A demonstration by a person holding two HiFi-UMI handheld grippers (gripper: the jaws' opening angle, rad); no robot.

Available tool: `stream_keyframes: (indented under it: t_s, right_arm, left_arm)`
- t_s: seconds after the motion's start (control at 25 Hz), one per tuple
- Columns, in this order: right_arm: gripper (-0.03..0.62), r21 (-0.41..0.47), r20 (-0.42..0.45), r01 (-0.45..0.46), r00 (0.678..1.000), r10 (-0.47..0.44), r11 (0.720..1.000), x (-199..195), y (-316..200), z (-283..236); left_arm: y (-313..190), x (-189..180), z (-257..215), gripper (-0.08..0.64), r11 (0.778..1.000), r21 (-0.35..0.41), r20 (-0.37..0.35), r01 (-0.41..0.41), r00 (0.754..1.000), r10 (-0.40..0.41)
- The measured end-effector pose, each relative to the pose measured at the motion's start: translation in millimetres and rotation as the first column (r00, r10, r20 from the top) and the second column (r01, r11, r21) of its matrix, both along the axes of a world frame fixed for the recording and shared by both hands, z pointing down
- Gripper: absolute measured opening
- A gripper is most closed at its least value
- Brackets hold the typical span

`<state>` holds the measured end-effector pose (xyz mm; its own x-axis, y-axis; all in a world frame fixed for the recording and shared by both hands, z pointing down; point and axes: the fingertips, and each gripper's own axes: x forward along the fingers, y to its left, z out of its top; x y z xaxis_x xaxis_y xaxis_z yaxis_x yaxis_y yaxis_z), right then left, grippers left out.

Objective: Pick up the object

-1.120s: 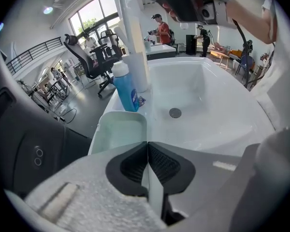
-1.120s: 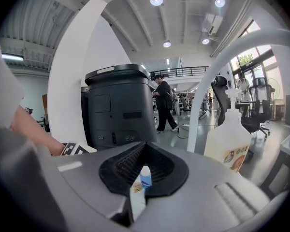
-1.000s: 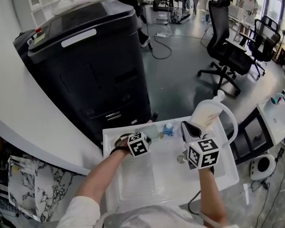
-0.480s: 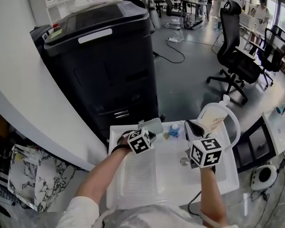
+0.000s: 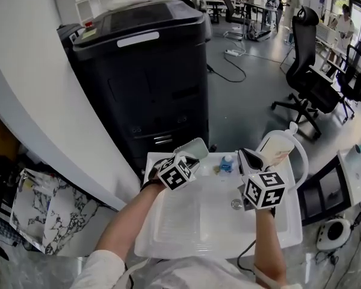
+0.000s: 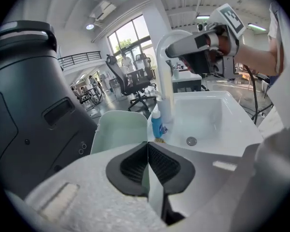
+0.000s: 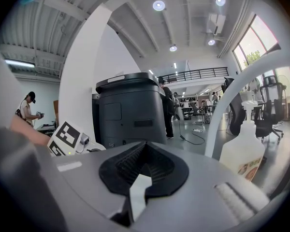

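No print can be read: the label on the white spray bottle [image 7: 241,151] is blurred. A small blue bottle with a white cap [image 6: 156,122] stands beside the white curved faucet [image 6: 165,81] at the back of the white sink [image 5: 168,245]. A big black printer [image 5: 144,71] stands behind it. The left gripper [image 6: 147,163] is clamped on one wall of the pale green plastic tray [image 6: 118,129], above the sink's rear left corner. The right gripper [image 7: 144,166] is closed and empty.

Black ribbed fingers [image 6: 130,167], black-and-white marker cubes [image 5: 175,173], white shirt [image 5: 168,277]
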<state>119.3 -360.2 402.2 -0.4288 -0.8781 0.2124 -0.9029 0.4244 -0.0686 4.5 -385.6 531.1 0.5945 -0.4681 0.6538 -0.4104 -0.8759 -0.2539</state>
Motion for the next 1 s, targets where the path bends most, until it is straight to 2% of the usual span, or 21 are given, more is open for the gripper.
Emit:
stream_keyframes:
  t_s: [0.2,0.4,0.68,1.0]
  right_arm:
    - [0.000,0.015,-0.005,0.018,1.000,-0.018,1.000,-5,1,-9]
    - [0.000,0.023,-0.008,0.033,0.999,-0.033,0.999,-11,0,-13]
    - [0.000,0.038,-0.013,0.042,0.999,-0.042,0.998,-14,1,-20]
    - [0.000,0.047,-0.015,0.042,0.999,-0.042,0.998,-12,4,-25]
  left_arm:
    - [-4,-10,-34,0.009,0.996,0.042,-0.107,0.078,0.992,-0.073]
    - [-8,-30,-58,0.009,0.983,0.074,-0.178,0.167,0.972,-0.152]
    - [-2,-54,-94,0.009,0.953,0.079,-0.327,0.294,0.910,-0.253]
    - [9,-79,-117,0.009,0.908,0.094,-0.427,0.408,0.841,-0.334]
